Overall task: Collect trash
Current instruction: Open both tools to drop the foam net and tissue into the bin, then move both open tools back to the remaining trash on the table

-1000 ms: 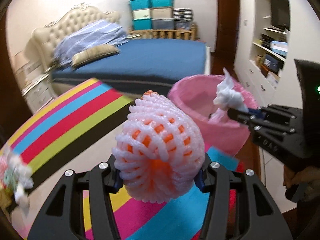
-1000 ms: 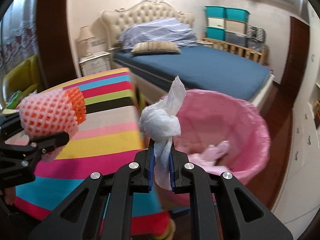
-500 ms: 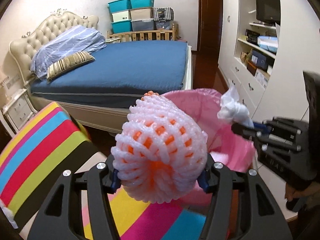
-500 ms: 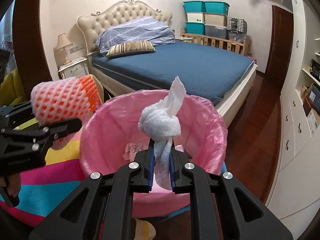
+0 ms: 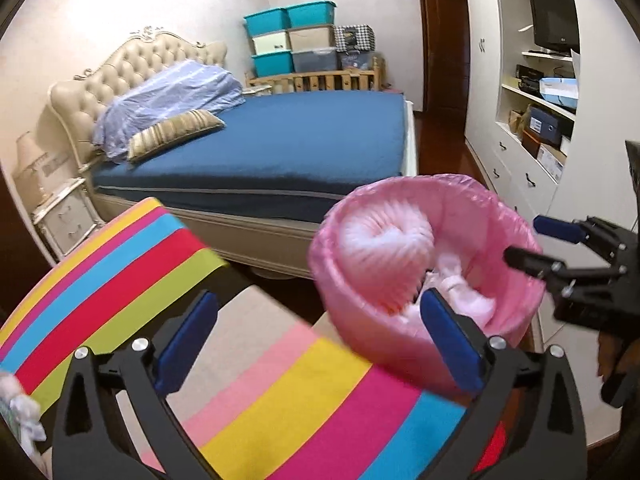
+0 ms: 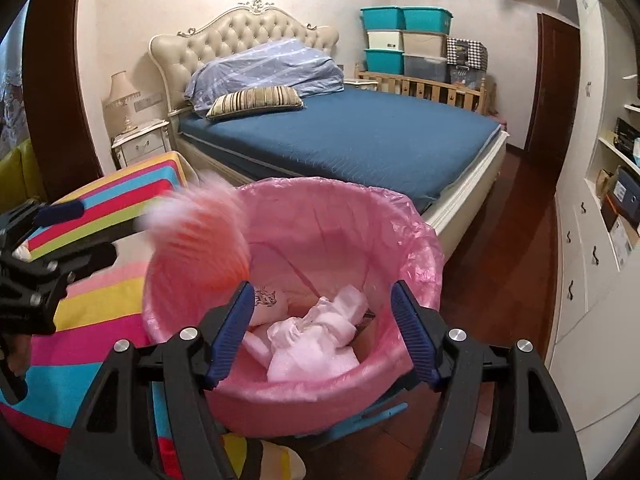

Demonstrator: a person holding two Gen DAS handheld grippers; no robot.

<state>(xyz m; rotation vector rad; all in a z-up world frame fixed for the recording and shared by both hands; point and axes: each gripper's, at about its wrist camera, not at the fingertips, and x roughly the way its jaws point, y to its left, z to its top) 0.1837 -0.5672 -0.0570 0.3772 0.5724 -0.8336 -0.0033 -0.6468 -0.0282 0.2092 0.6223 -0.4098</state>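
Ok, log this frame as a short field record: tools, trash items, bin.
left tool: open, empty
right tool: open, empty, above the bin
foam fruit net: motion-blurred, mid-air at the bin's rim
white tissue: lying inside the bin
bin: pink liner, beside the striped table

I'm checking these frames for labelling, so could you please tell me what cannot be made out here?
- Foam net: motion-blurred in both views.
- Bin bottom: right wrist view, covered by tissue.
- Table-edge scraps: left wrist view, cut off by the frame.
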